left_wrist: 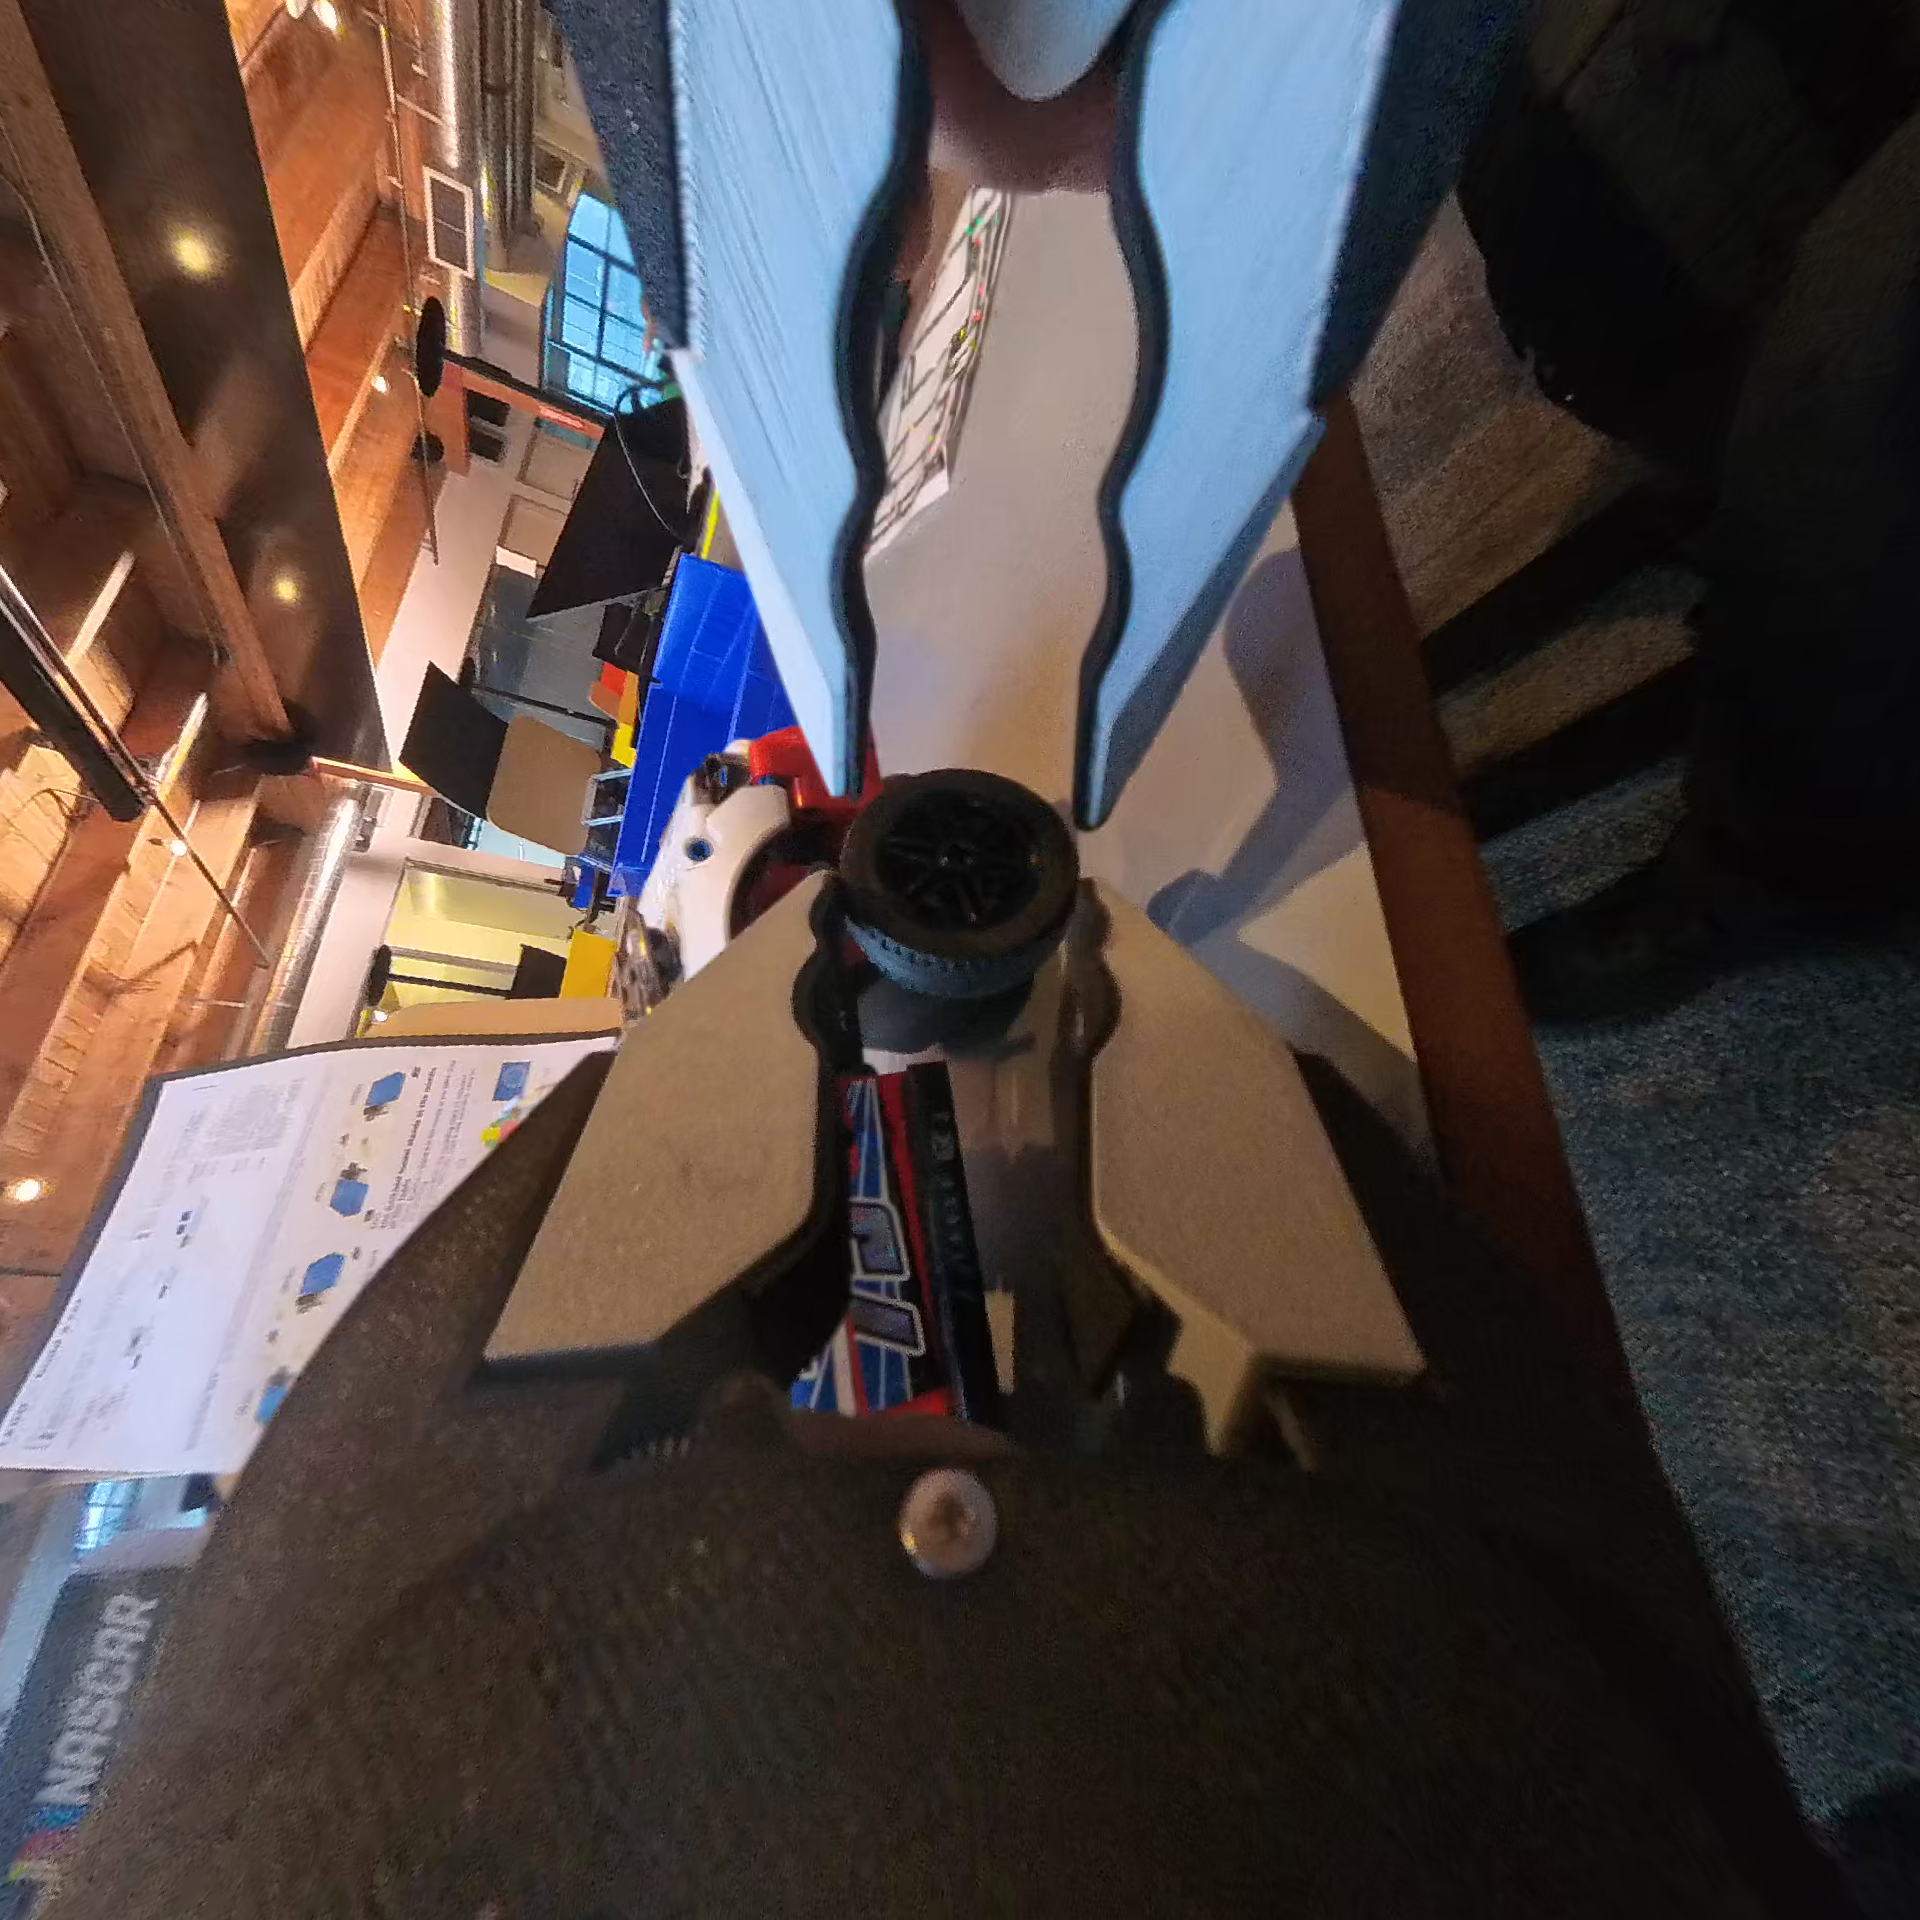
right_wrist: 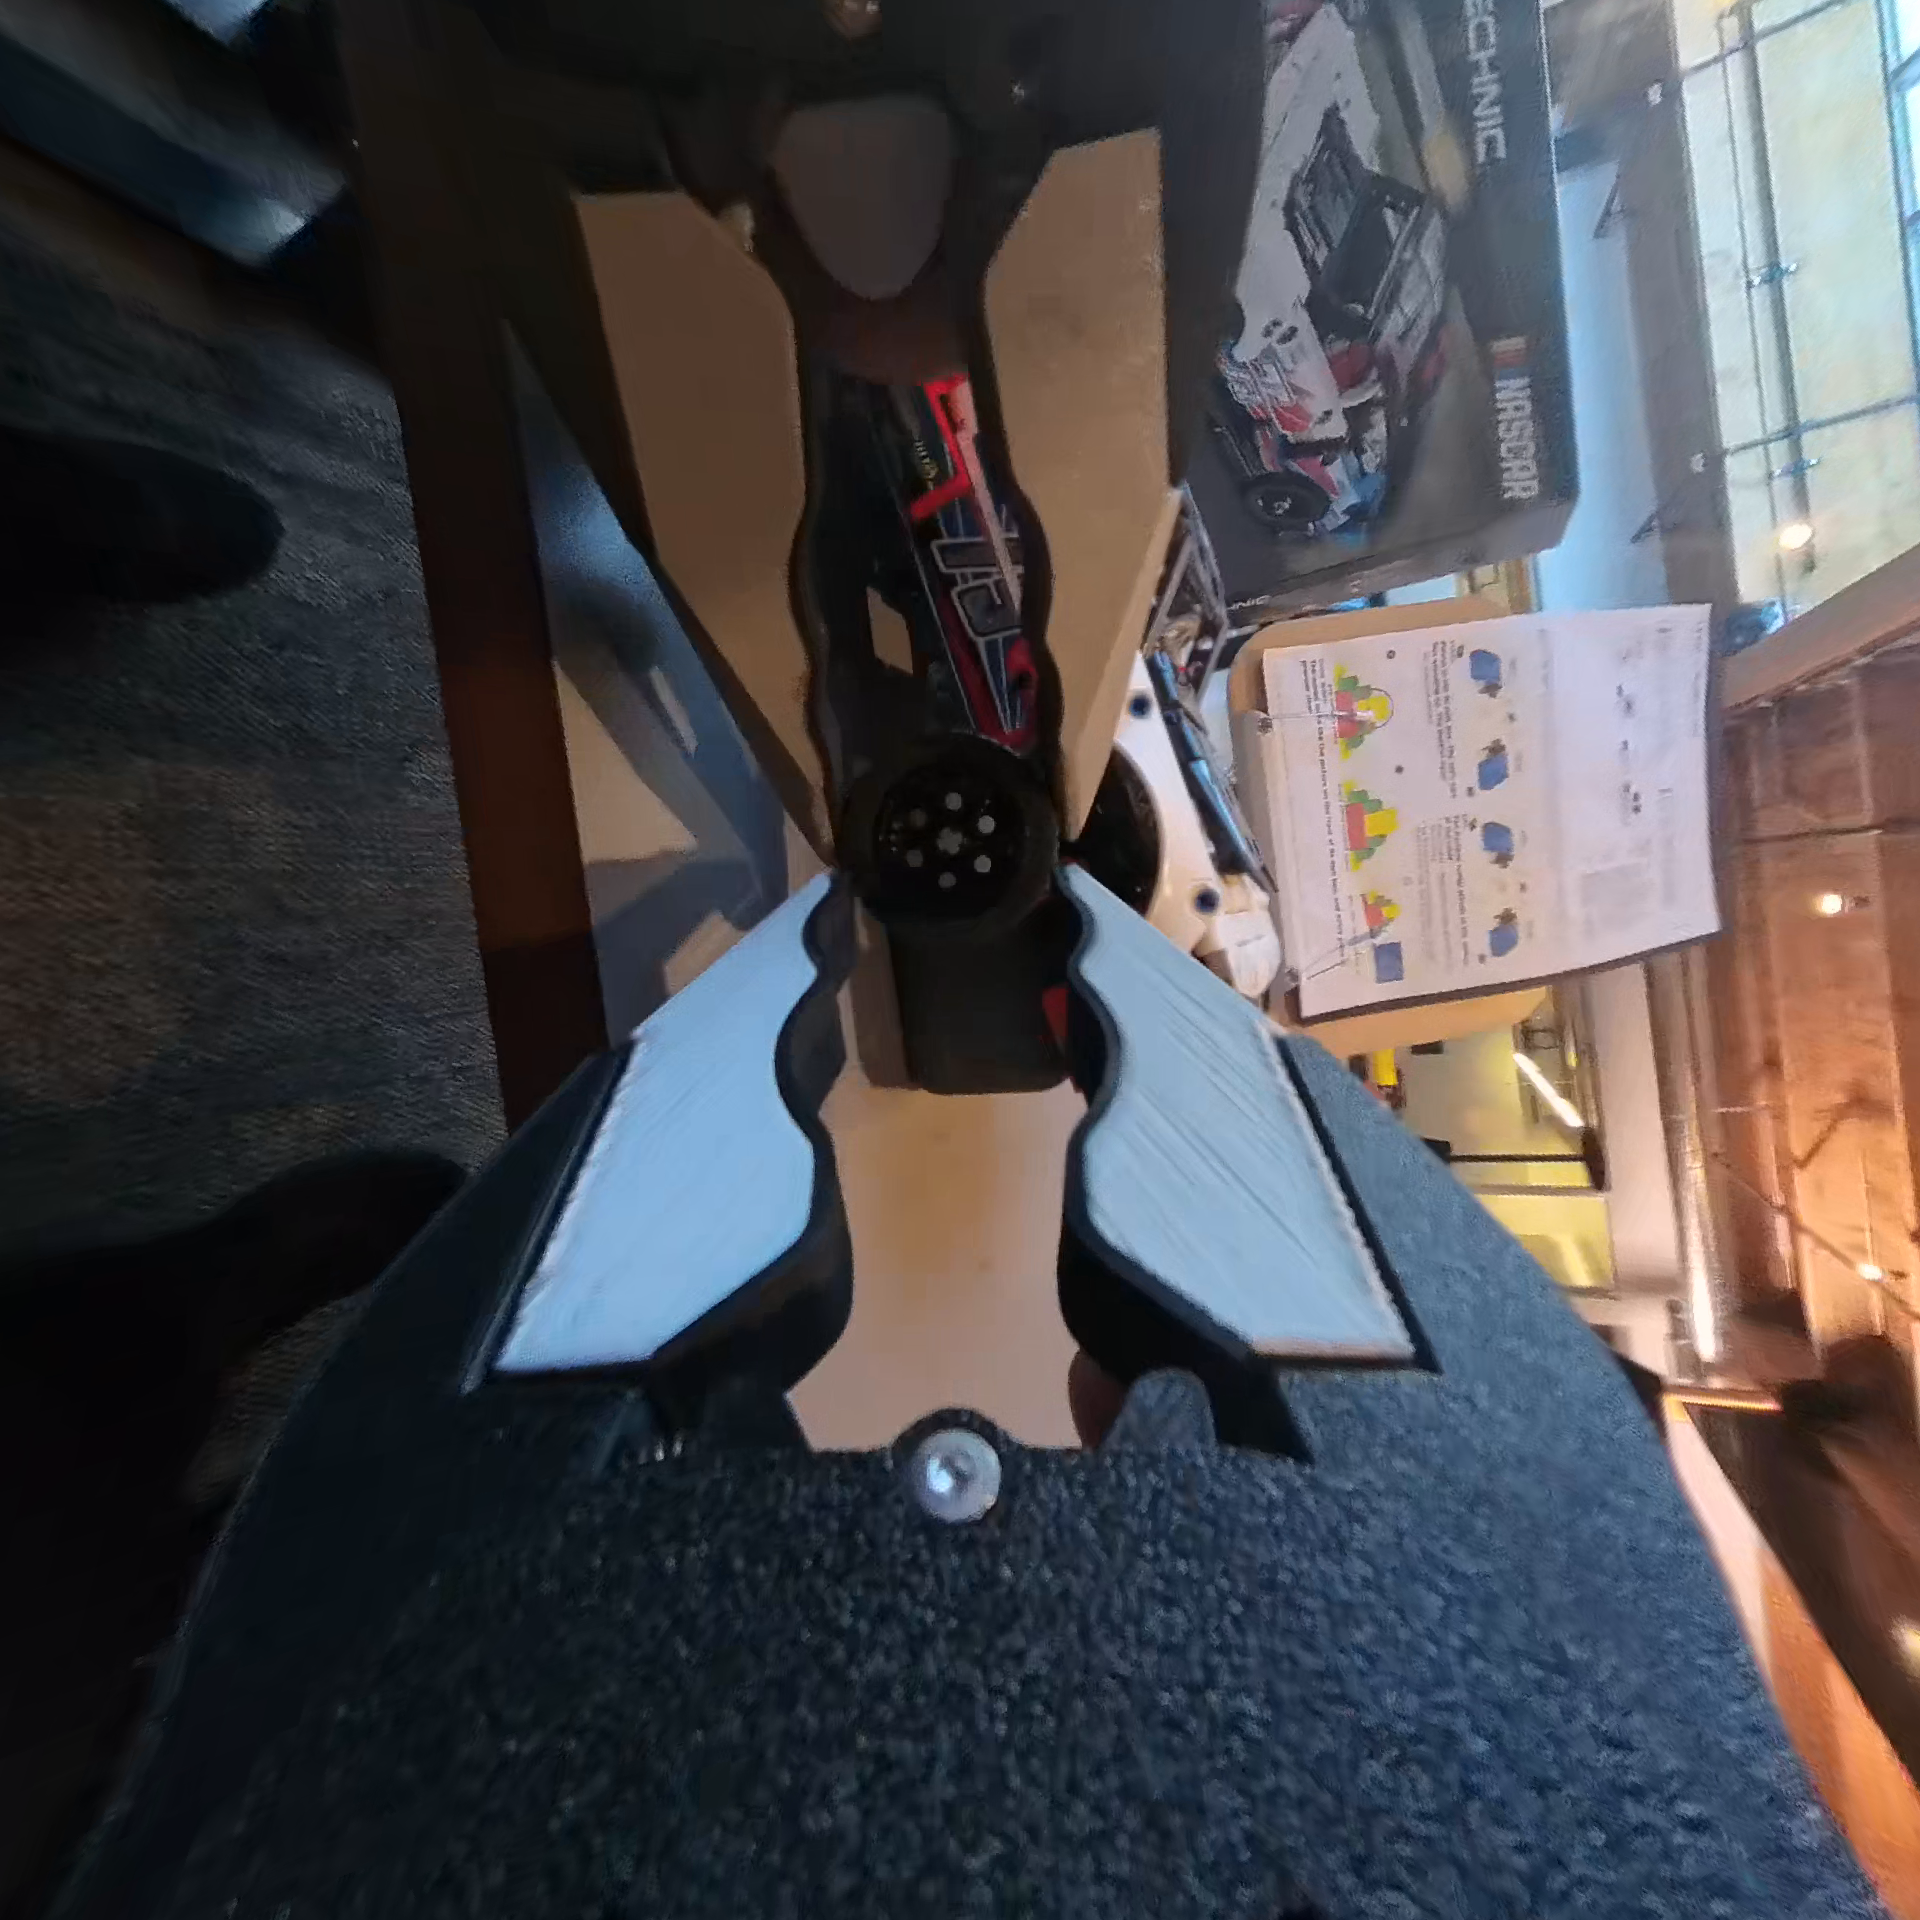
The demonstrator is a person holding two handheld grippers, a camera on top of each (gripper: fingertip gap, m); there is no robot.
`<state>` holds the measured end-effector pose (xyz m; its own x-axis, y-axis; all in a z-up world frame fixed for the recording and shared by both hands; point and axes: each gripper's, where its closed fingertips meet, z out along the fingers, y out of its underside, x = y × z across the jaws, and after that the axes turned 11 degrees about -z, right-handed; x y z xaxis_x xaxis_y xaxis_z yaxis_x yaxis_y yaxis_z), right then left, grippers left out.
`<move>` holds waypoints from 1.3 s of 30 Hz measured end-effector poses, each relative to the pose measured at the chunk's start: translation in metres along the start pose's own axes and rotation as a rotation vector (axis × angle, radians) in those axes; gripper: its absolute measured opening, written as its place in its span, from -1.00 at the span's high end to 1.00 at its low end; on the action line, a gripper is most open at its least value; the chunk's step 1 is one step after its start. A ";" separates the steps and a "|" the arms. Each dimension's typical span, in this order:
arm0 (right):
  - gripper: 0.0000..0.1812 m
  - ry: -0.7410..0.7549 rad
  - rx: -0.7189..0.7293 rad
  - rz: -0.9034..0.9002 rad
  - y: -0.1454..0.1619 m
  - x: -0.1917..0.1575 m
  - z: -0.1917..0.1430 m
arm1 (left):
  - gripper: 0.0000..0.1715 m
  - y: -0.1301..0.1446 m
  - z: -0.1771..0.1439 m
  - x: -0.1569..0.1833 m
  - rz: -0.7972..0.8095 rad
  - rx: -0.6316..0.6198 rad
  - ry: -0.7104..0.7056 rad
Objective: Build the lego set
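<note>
A small black wheel (left_wrist: 956,862) with its tyre sits between my left gripper's (left_wrist: 956,894) tan fingertips, which are shut on it above the white table (left_wrist: 1039,416). My right gripper (right_wrist: 951,883), with pale blue-white fingers, faces it from the far side. It is open, with its tips just beside the wheel's (right_wrist: 940,842) rim. In the left wrist view the right gripper (left_wrist: 971,800) comes in from the top. A white and red car model (left_wrist: 717,862) lies behind the wheel. A red, blue and black printed part (left_wrist: 894,1247) shows through the left gripper's gap.
The set's box (right_wrist: 1403,312) and a printed instruction sheet (right_wrist: 1486,810) stand behind the model. A blue bin (left_wrist: 707,707) is farther back. The table's brown wooden edge (left_wrist: 1403,831) runs close by, with grey carpet (left_wrist: 1714,1247) beyond it. Both grippers' tips are close together, under 4 cm apart.
</note>
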<state>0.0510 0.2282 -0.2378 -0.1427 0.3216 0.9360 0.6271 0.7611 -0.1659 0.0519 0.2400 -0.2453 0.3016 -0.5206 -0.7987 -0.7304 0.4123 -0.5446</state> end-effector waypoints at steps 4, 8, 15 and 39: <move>0.56 0.040 -0.018 -0.123 0.004 -0.002 0.009 | 0.52 0.001 0.004 -0.004 -0.014 0.024 -0.029; 0.62 0.056 -0.008 -0.148 0.008 0.001 0.013 | 0.52 0.003 0.006 -0.005 0.019 0.036 -0.033; 0.55 0.083 0.018 -0.151 0.005 0.002 0.013 | 0.53 0.003 0.004 -0.002 0.071 0.067 -0.042; 0.61 0.100 0.017 -0.149 0.001 0.003 0.013 | 0.50 0.003 -0.001 -0.006 -0.037 0.032 -0.066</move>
<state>0.0416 0.2370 -0.2389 -0.1557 0.1480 0.9767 0.5919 0.8055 -0.0276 0.0472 0.2436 -0.2419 0.3687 -0.4856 -0.7926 -0.6984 0.4180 -0.5810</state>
